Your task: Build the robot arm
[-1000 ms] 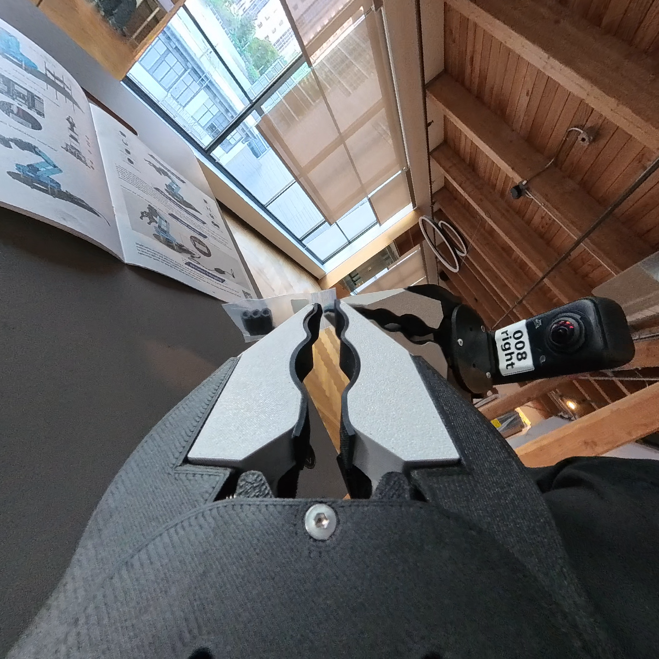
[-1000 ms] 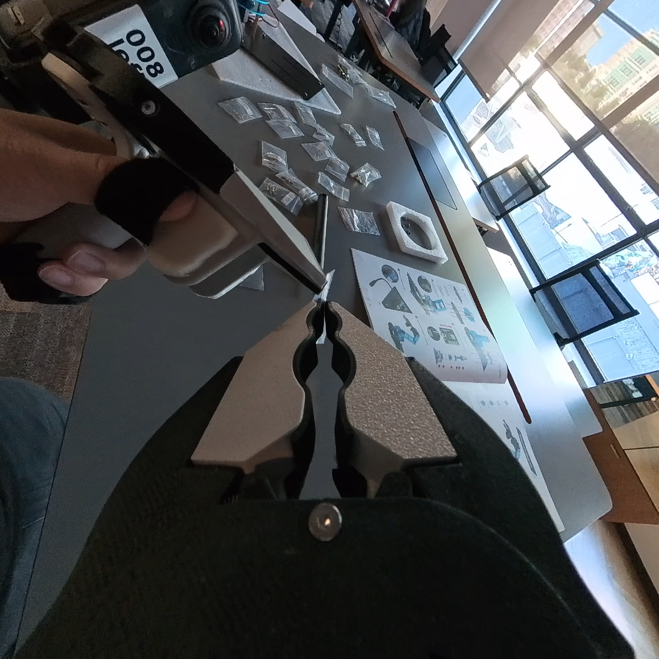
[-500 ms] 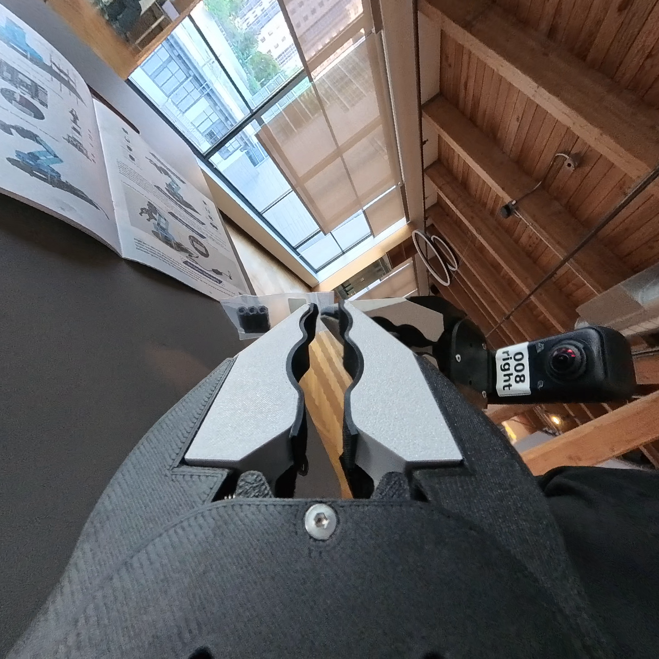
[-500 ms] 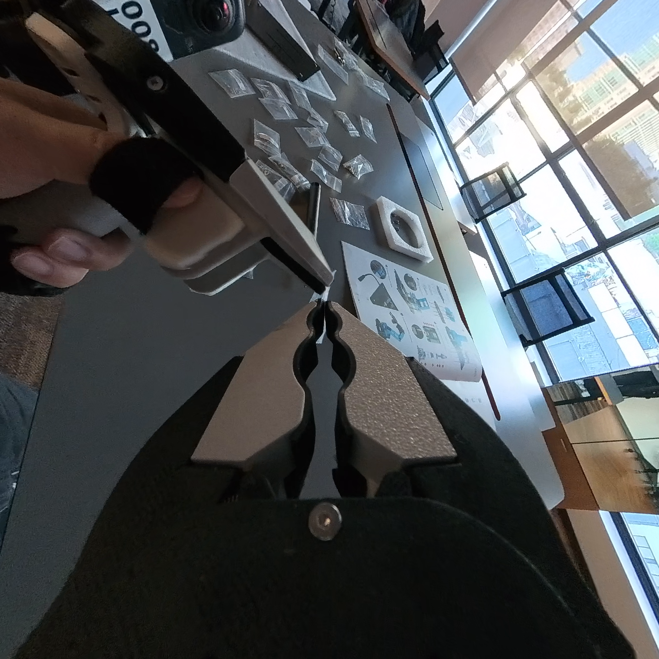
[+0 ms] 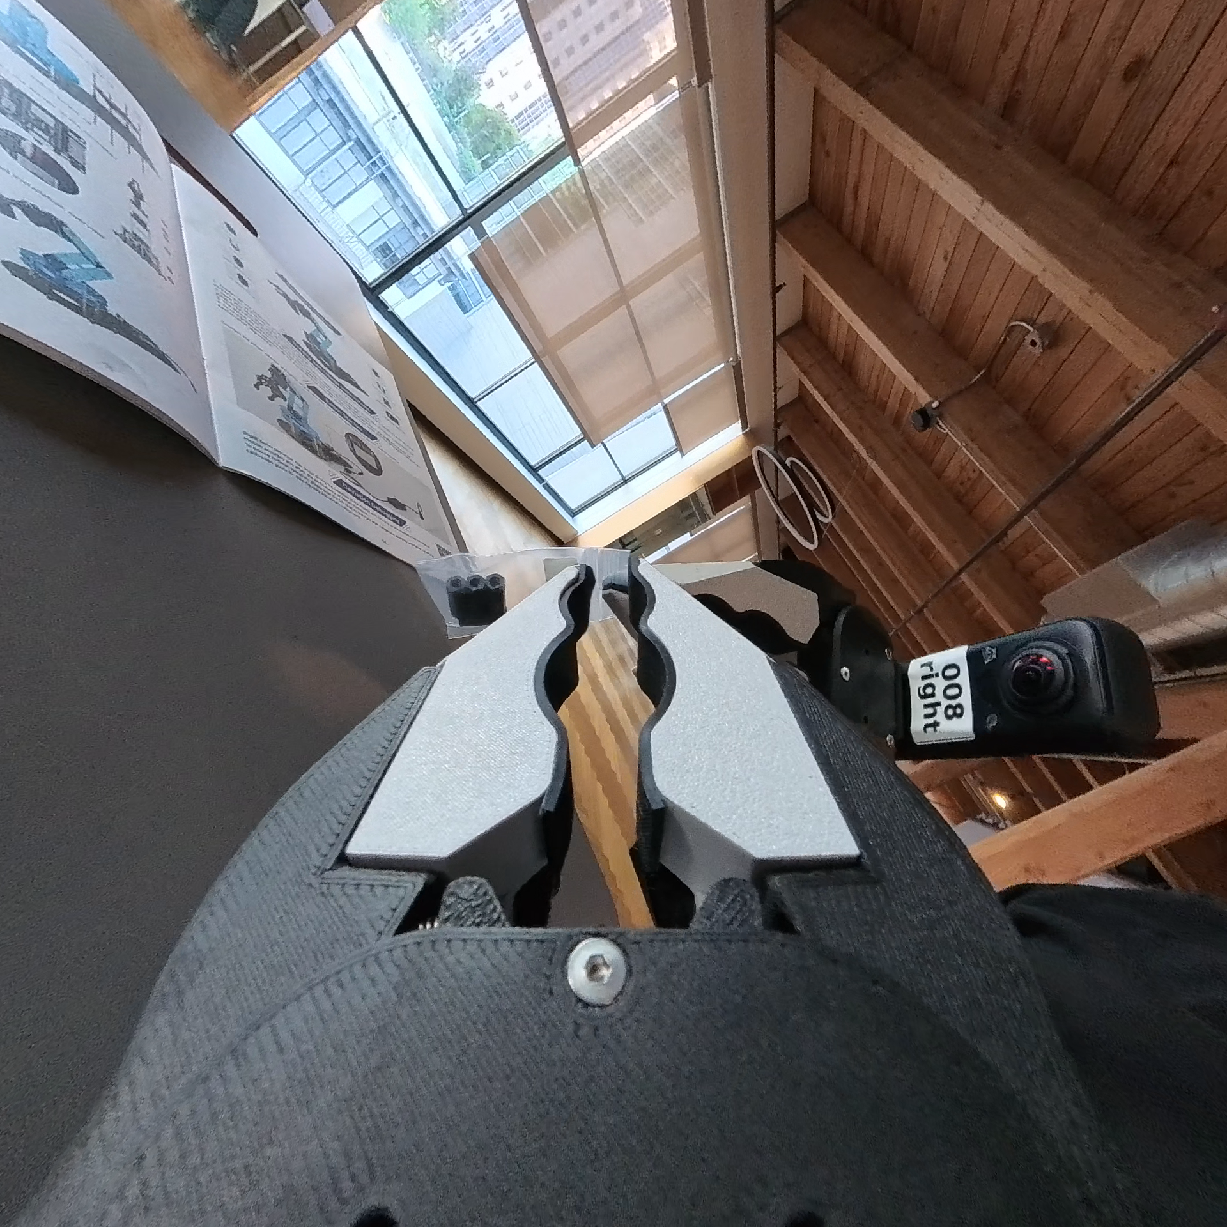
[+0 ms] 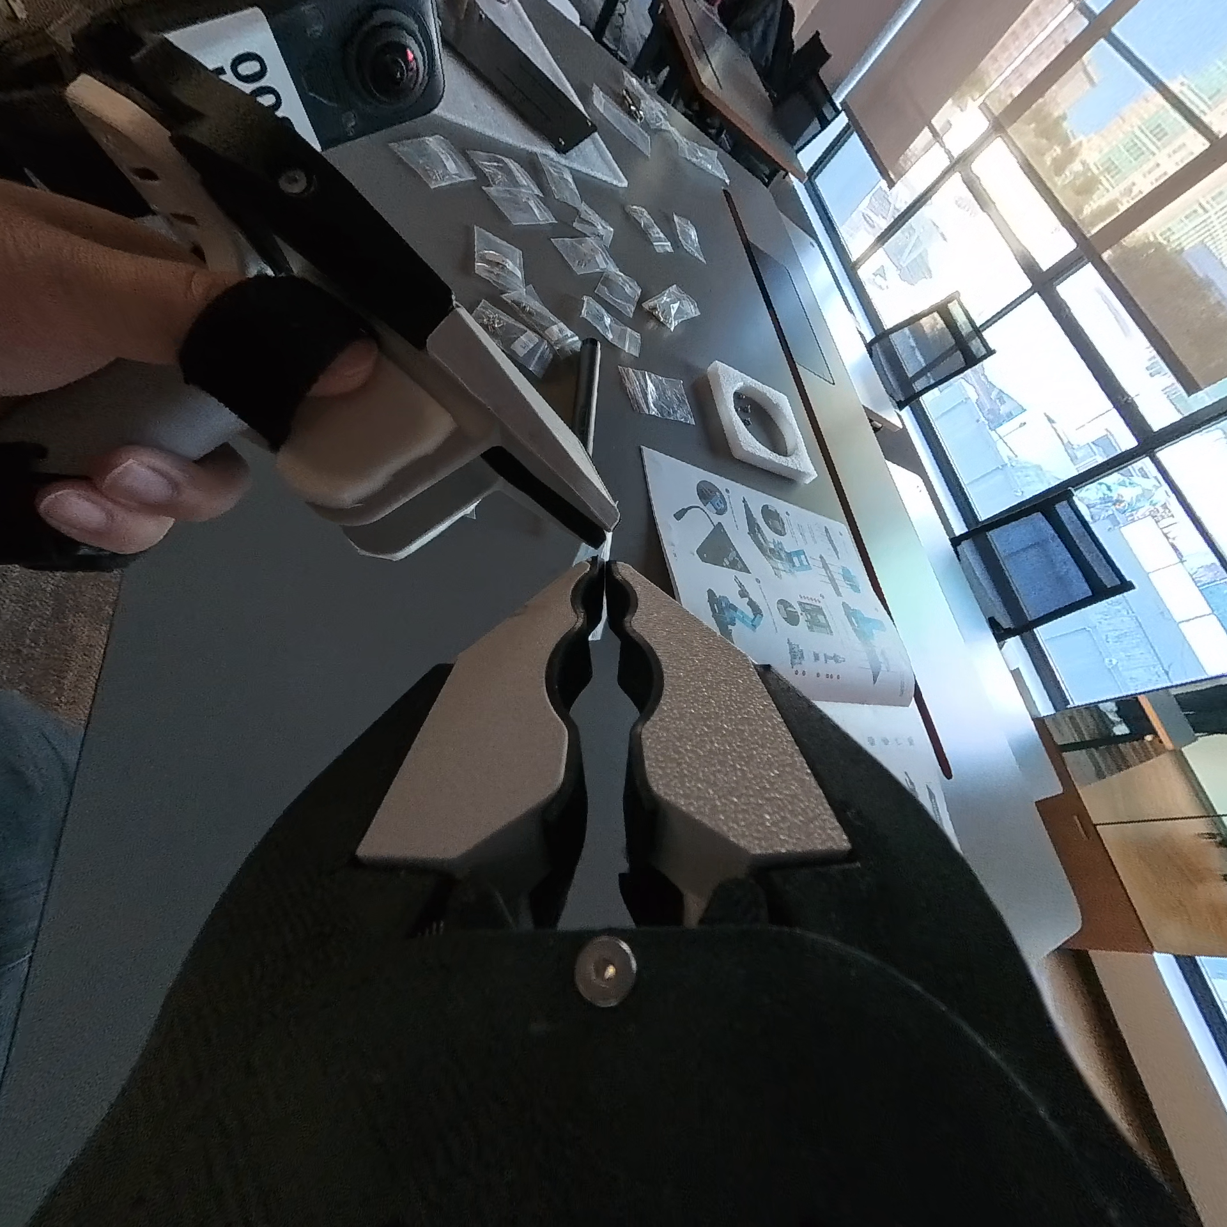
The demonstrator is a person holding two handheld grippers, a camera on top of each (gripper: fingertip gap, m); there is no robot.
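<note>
A small clear plastic bag (image 5: pixel 465 591) with a black moulded part in it hangs between my two grippers above a dark grey table (image 6: pixel 319 664). My left gripper (image 5: pixel 609 568) has its fingertips on the bag's upper edge, with a narrow gap between them. My right gripper (image 6: pixel 602 566) is shut on the same bag, which shows edge-on as a thin white strip (image 6: pixel 597 552). The two grippers meet tip to tip. A hand (image 6: pixel 99 345) holds the left gripper (image 6: pixel 597 531) in the right wrist view. The right gripper's camera (image 5: pixel 1036 684) shows in the left wrist view.
An open instruction booklet (image 6: pixel 783 584) lies on the table beyond the grippers, and it also shows in the left wrist view (image 5: pixel 133 265). Behind it are a white foam square (image 6: pixel 757 425), a black rod (image 6: pixel 587 392) and several small clear bags (image 6: pixel 564 252). Windows lie to the right. My left and right fingertips are right by each other.
The gap between the left gripper's fingertips has widened a little. Both grippers have stayed tip to tip on the bag, and both views have tilted slightly.
</note>
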